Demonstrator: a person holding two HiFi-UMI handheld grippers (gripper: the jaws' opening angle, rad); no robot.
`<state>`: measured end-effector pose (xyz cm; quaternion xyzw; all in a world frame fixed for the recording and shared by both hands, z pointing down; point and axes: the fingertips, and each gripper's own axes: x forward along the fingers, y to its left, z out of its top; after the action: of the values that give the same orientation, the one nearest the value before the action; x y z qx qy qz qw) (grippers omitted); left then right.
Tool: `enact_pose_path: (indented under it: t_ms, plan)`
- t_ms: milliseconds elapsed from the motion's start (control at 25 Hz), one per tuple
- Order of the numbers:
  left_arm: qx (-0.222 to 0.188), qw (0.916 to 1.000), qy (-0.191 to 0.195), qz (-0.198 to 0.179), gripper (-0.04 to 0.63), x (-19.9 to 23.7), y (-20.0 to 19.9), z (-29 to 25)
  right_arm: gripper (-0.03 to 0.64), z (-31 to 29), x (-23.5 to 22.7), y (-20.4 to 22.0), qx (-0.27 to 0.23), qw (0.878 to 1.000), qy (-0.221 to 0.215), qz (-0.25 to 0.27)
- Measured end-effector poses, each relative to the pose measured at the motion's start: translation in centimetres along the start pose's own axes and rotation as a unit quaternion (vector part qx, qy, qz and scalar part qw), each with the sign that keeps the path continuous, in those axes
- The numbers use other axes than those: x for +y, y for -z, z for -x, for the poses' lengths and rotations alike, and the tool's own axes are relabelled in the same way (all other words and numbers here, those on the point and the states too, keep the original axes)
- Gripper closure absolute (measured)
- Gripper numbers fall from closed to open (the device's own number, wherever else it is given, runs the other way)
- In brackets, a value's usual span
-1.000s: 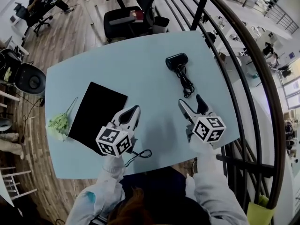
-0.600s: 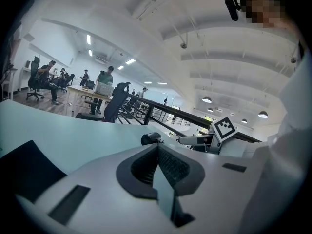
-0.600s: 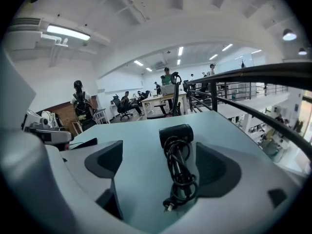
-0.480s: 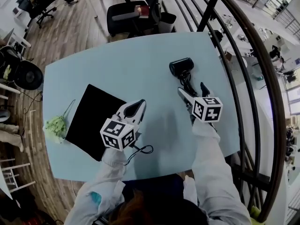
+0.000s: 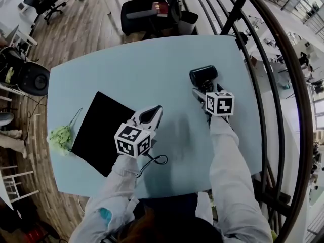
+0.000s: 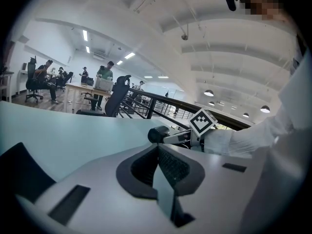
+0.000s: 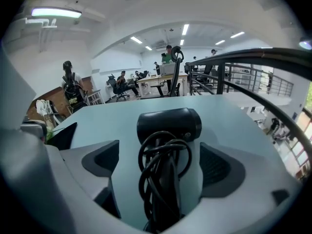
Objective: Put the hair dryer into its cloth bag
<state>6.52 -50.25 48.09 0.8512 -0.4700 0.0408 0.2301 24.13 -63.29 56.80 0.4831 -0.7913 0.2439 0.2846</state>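
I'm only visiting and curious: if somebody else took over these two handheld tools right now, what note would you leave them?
Left gripper: shut, empty, above the table near the cloth bag's right edge.
Right gripper: jaws have just been opening and are now wide. The hair dryer's coiled cord lies between them, not gripped.
The hair dryer lies on the table's far right. The bag lies flat at the left, apart from it.
Done: nothing bagged yet.
Left to do: close on the dryer, carry it to the bag, slide it in.
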Motion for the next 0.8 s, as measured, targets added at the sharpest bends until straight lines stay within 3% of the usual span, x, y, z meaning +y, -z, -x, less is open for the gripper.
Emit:
enact_pose_path:
  t_ms: [160, 320, 560, 640, 720, 800]
  plan:
    - [0.006, 0.9999, -0.003, 0.012, 0.58, 1.1, 0.9, -0.7, 0.099, -1.9, -1.4, 2.0, 0.04, 0.998, 0.038, 0.029]
    - [0.01, 0.9995, -0.003, 0.028, 0.58, 1.7, 1.5, -0.8, 0.1, -3.0, -2.1, 3.3, 0.083, 0.995, 0.034, 0.033]
    - [0.015, 0.999, -0.012, 0.041, 0.58, 2.4, 2.6, -1.2, 0.104, -3.1, -2.6, 3.3, 0.078, 0.996, 0.035, 0.023]
    - [0.014, 0.9988, -0.014, 0.044, 0.58, 2.5, 2.7, -1.2, 0.135, -3.1, -2.4, 3.1, 0.072, 0.996, 0.033, 0.031]
    - [0.013, 0.9988, -0.014, 0.045, 0.58, 2.5, 2.8, -1.2, 0.234, -3.4, -2.0, 3.0, 0.064, 0.996, 0.026, 0.048]
    - [0.011, 0.9987, -0.014, 0.047, 0.58, 2.3, 2.8, -0.9, 0.274, -3.7, -2.0, 3.2, 0.057, 0.997, 0.021, 0.057]
